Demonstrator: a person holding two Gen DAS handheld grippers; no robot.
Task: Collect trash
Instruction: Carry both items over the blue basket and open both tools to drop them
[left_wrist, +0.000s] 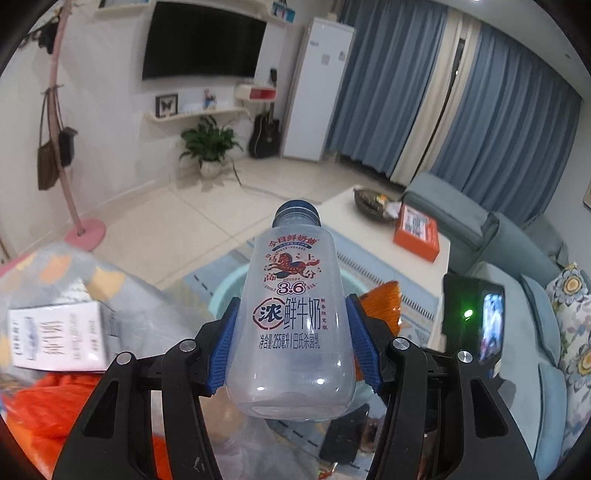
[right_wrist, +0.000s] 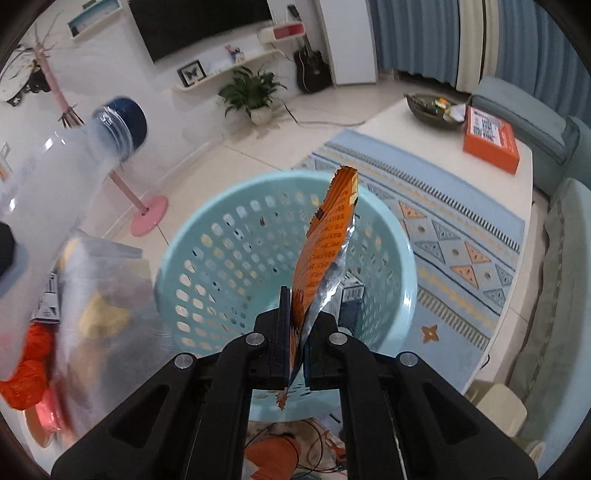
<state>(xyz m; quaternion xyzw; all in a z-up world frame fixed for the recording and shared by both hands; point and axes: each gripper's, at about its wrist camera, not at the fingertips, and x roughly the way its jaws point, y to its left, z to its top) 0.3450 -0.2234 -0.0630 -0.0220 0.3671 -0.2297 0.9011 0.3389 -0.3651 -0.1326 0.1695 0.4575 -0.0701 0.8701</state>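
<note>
My left gripper (left_wrist: 291, 332) is shut on an empty clear milk bottle (left_wrist: 291, 332) with a blue cap, its blue pads (left_wrist: 364, 343) pressing both sides. The same bottle (right_wrist: 55, 177) shows blurred at the left of the right wrist view. My right gripper (right_wrist: 297, 332) is shut on an orange foil snack wrapper (right_wrist: 325, 240), which stands up over the light blue perforated basket (right_wrist: 207, 236). A small carton lies at the basket's bottom. In the left wrist view the basket (left_wrist: 225, 295) and the wrapper (left_wrist: 384, 302) peek out behind the bottle.
A white low table (right_wrist: 517, 229) carries an orange box (right_wrist: 487, 138) and a dark bowl (right_wrist: 428, 107). A blue patterned rug (right_wrist: 461, 236) lies under the basket. A pink coat stand base (right_wrist: 149, 216), a teal sofa (left_wrist: 517, 240), orange bags and a white carton (left_wrist: 55, 339) sit nearby.
</note>
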